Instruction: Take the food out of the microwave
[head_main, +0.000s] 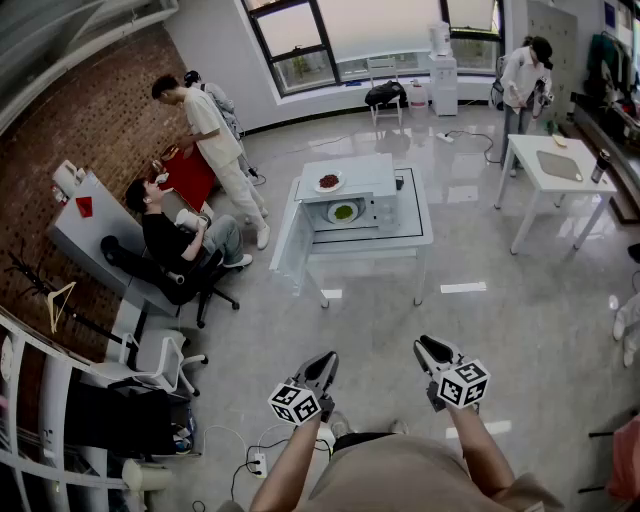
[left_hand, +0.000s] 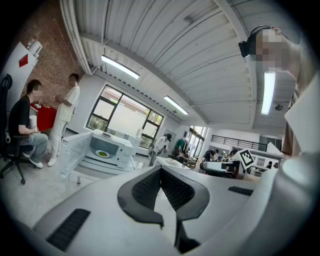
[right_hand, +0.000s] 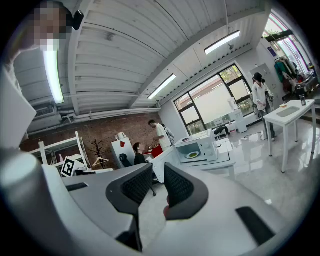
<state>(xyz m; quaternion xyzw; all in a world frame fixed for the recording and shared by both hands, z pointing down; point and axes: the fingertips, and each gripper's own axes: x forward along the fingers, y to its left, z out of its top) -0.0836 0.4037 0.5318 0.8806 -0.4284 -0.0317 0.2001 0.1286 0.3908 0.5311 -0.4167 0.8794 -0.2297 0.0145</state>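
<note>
A white microwave (head_main: 352, 200) stands far ahead on a low white table (head_main: 420, 238), its door (head_main: 288, 236) swung open to the left. Inside lies a plate of green food (head_main: 343, 212); a plate of red food (head_main: 328, 182) rests on top. The microwave (left_hand: 107, 149) and the green plate (left_hand: 103, 154) appear small in the left gripper view, and the microwave (right_hand: 198, 148) again in the right gripper view. My left gripper (head_main: 322, 368) (left_hand: 160, 170) is shut and empty. My right gripper (head_main: 430, 352) (right_hand: 158, 169) is open a little, holding nothing. Both are held near my waist, several steps from the table.
A seated person (head_main: 170, 240) on an office chair and a standing person (head_main: 215, 135) are at the left by a red table (head_main: 192, 175). A white table (head_main: 555, 168) stands at the right with another person (head_main: 522, 80) behind it. Cables and a power strip (head_main: 258, 462) lie by my feet.
</note>
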